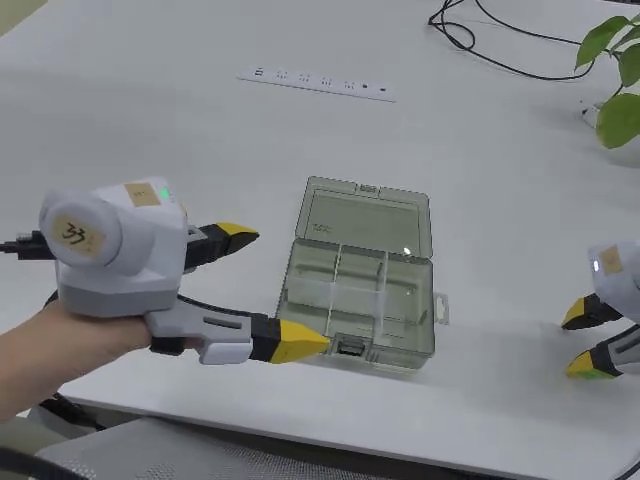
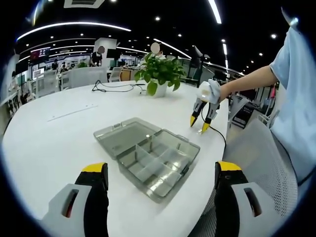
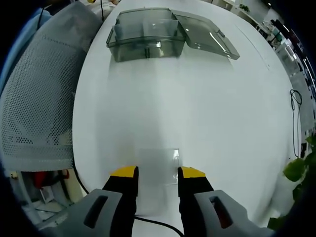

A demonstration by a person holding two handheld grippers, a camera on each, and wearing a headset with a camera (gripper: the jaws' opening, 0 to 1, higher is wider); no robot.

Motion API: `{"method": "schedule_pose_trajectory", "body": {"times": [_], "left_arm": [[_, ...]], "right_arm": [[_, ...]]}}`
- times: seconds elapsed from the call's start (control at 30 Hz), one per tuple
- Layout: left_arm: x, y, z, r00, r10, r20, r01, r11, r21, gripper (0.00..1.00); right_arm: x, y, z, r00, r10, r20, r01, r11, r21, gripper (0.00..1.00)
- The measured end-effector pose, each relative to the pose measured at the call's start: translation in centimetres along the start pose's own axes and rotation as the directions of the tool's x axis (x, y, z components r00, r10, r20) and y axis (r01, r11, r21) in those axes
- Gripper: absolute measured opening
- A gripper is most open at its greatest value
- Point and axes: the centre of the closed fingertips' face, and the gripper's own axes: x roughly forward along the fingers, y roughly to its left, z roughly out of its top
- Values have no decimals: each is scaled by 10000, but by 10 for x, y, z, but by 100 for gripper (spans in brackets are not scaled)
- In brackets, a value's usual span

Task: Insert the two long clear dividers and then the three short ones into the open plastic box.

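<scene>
Clear divider (image 3: 158, 159) lies flat btwn right gripper's (image 3: 157, 171) parted jaws.

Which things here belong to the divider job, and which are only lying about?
For the job: open plastic box; clear divider between the tips of the right claw; left claw, open.
Lying about: power strip; black cable; potted plant; mesh chair.
</scene>
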Motion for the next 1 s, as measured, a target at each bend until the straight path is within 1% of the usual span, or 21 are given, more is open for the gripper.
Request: {"method": "schedule_pose_trajectory", "body": {"times": [0.03,0.2,0.27,0.3,0.5,0.53,0.6,0.67,0.73,0.77,0.8,0.83,0.9,0.97,1.0], "left_arm": [[0,0,1,10000,-3,48,3,10000,-37,91],[-1,0,-1,10000,6,31,-5,10000,-57,91],[0,0,-1,10000,-3,25,3,10000,-73,90],[0,0,-1,10000,-5,28,5,9999,-103,90],[3,-1,0,9999,-58,135,62,9995,-308,90],[4,-1,1,9999,-71,140,76,9993,-359,90],[6,-3,2,9997,-142,206,153,9984,-548,90],[9,-4,4,9995,-210,225,226,9973,-701,90],[12,-5,2,9993,-355,133,365,9957,-850,87],[13,-7,1,9987,-507,27,507,9935,-1017,86],[14,-6,1,9987,-504,-9,501,9933,-1037,87],[15,-6,1,9986,-529,-39,522,9932,-1039,87],[18,-6,4,9979,-641,-109,624,9914,-1154,86],[21,-7,7,9972,-742,-76,724,9879,-1368,85],[23,-8,10,9968,-804,-36,788,9840,-1597,84]], "right_arm": [[0,0,0,10000,-20,-20,20,10000,1,32],[-1,1,1,9999,-123,-57,123,9999,46,32],[1,-4,-3,9999,-149,-53,150,9998,96,32],[0,-4,-2,9999,-144,-61,144,9998,112,32],[-9,-3,9,9993,-342,166,339,9993,165,32],[-12,-5,12,9984,-489,287,486,9988,110,32],[-16,-5,18,9976,-554,406,550,9984,88,32],[-22,-6,27,9957,-704,608,707,9975,-29,32],[-28,-8,37,9919,-947,849,965,9952,-174,32],[-31,-8,43,9910,-951,939,974,9951,-193,32],[-33,-8,48,9891,-1040,1044,1071,9939,-248,32],[-29,-11,47,9874,-1089,1146,1134,9930,-338,32],[-33,-12,57,9827,-1282,1338,1358,9895,-498,32],[-38,-10,68,9801,-1345,1458,1450,9874,-639,32],[-40,-12,76,9759,-1507,1579,1657,9824,-860,32]]}}
